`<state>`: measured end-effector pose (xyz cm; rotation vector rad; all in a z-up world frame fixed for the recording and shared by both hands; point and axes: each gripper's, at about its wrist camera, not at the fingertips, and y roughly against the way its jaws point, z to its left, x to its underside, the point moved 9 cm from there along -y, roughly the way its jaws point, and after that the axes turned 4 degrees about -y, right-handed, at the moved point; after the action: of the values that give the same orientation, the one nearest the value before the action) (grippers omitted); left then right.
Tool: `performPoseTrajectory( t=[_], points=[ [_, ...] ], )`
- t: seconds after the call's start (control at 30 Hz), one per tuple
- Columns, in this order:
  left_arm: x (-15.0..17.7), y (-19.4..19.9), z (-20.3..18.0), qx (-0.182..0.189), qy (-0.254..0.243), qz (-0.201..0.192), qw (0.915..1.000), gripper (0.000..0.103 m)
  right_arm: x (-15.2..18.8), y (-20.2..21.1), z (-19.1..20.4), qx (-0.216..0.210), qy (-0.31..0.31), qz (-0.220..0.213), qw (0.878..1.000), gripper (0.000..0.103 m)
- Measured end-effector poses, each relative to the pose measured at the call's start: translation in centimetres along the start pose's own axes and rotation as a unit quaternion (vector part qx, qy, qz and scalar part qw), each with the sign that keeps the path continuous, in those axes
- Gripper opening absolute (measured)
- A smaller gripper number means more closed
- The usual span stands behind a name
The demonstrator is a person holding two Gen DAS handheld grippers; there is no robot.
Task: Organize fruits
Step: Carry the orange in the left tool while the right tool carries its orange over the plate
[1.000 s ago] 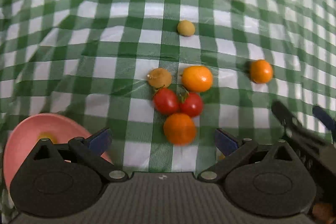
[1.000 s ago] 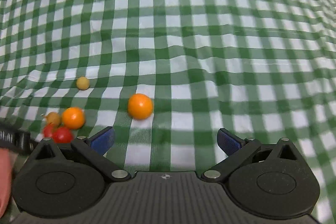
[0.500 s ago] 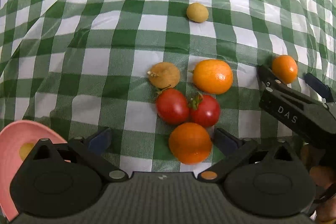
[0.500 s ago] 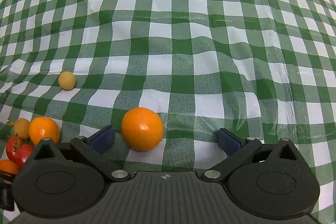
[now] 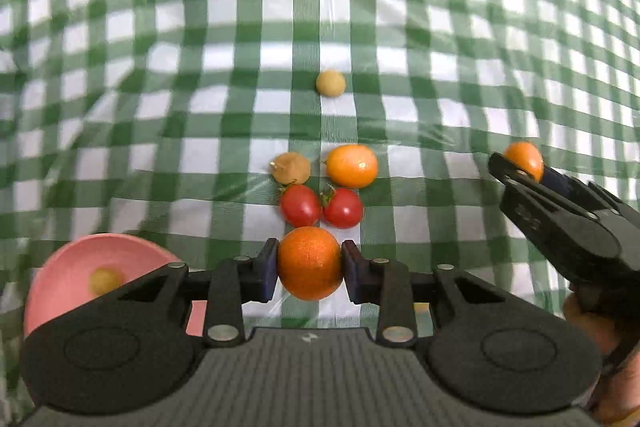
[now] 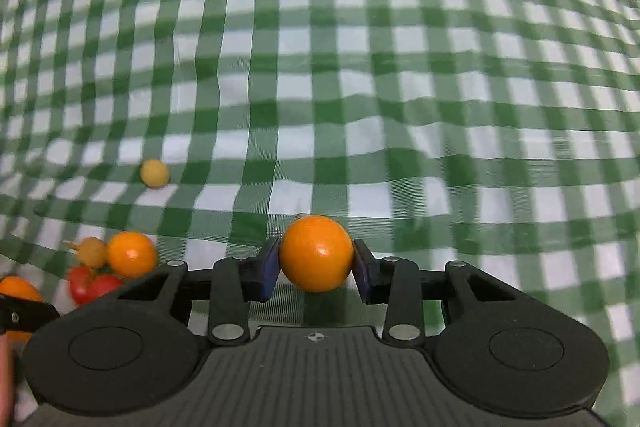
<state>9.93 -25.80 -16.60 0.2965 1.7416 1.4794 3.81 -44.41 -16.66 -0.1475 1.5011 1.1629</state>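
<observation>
Nearest, the left gripper (image 5: 310,269) was clamped on a rough orange (image 5: 310,263) beside the pink bowl (image 5: 60,279), which held only one small yellow fruit (image 5: 105,279); the right gripper (image 6: 316,273) gripped a smooth orange (image 6: 316,253). I judged the sorting barely begun: two tomatoes (image 5: 320,206), a third orange (image 5: 351,165), a brown fruit (image 5: 291,167) and, farthest, a yellow ball (image 5: 330,83) lay mid-cloth (image 5: 200,67)

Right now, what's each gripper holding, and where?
Left gripper pinches an orange fruit across its sides; right gripper pinches another orange fruit likewise.
</observation>
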Motion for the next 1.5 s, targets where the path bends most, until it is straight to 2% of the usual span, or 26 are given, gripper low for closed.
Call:
performPoseTrajectory(
  t=[0.17, 0.37, 0.53, 0.73, 0.97, 1.13, 1.5],
  points=[
    [2.1, 7.1, 0.7, -0.013, -0.013, -0.035, 0.9992, 0.037, 0.1, 8.2, 0.6, -0.018, -0.009, -0.027, 0.999, 0.039],
    [6.0, 14.9, 3.4, -0.026, -0.009, -0.064, 0.9976, 0.037, 2.6, 18.0, 3.8, -0.062, -0.004, -0.044, 0.997, 0.039],
    [10.7, 19.7, 6.3, -0.038, -0.003, -0.079, 0.9961, 0.037, 5.7, 24.4, 7.6, -0.110, 0.006, -0.041, 0.993, 0.039],
    [16.5, 23.6, 10.0, -0.048, 0.038, -0.085, 0.9945, 0.037, 9.4, 30.3, 12.5, -0.161, 0.069, -0.039, 0.984, 0.039],
    [19.6, 25.9, 13.0, -0.043, 0.087, -0.102, 0.9900, 0.037, 11.4, 34.2, 16.9, -0.188, 0.128, -0.049, 0.973, 0.039],
    [20.8, 27.5, 14.3, -0.052, 0.082, -0.117, 0.9884, 0.037, 12.1, 36.1, 17.7, -0.188, 0.147, -0.061, 0.969, 0.039],
    [21.7, 26.8, 14.9, -0.049, 0.080, -0.110, 0.9894, 0.037, 12.5, 35.2, 18.7, -0.188, 0.158, -0.048, 0.968, 0.039]
  ],
)
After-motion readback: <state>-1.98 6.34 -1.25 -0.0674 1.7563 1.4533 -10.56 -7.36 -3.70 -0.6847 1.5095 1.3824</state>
